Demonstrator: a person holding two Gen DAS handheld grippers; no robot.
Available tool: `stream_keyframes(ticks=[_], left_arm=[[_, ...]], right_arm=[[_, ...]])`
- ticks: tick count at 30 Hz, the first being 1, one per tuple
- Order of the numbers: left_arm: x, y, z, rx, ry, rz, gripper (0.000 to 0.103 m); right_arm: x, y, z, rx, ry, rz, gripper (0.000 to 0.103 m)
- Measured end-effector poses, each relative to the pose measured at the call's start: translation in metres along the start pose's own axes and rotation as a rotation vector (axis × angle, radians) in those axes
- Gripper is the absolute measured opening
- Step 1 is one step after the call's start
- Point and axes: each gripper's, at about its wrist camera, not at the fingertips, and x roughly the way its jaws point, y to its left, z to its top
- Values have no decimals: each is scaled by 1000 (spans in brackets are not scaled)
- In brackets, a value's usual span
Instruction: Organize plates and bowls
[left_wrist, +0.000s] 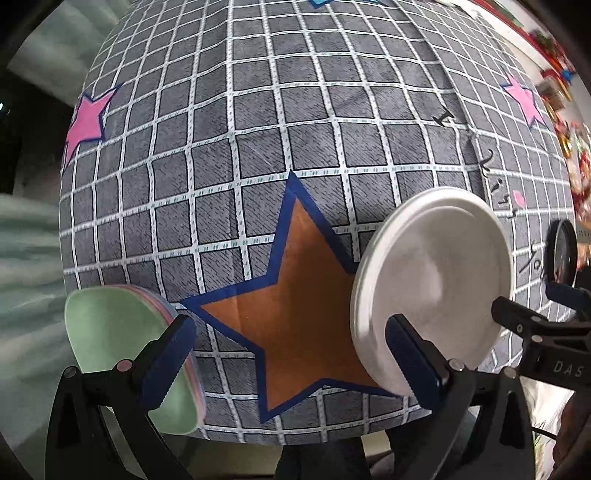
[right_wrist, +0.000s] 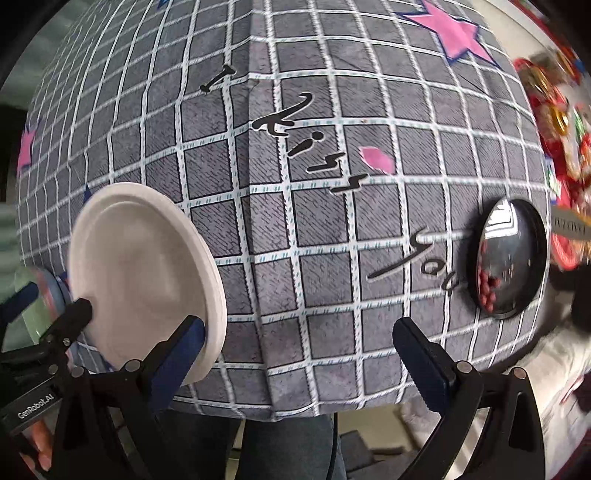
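My left gripper (left_wrist: 291, 354) and right gripper (right_wrist: 299, 354) both gape empty; the white plate (left_wrist: 432, 291) between them could get knocked.

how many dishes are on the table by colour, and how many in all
White plate: 1
Green dish, topmost of a pastel stack whose lower pieces show only as pink and blue edges, too thin to count: at least 1
Dark shiny dish with small red bits in it: 1
Total: at least 3
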Motion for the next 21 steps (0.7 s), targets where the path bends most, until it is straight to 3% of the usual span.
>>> stream_keyframes(ticks=[6, 11, 16, 17, 19, 21], left_arm=[[8, -3, 1, -79, -7, 26, 103], [19, -24, 0, -77, -10, 47, 100], [37, -44, 1, -73, 10, 31, 86], [41, -48, 1, -72, 14, 21, 80], [45, -54, 2, -71, 10, -13, 73], [48, -58, 4, -69, -10, -38, 58]], right_arm=[[3, 1, 26, -77, -1, 34, 103], [19, 8, 51, -141, 7, 62, 103], [20, 20, 60, -196, -17, 80, 102], [23, 24, 60, -198, -18, 88, 97], [29, 32, 63, -206, -2, 125, 72], [32, 41, 63, -217, 4, 164, 54]])
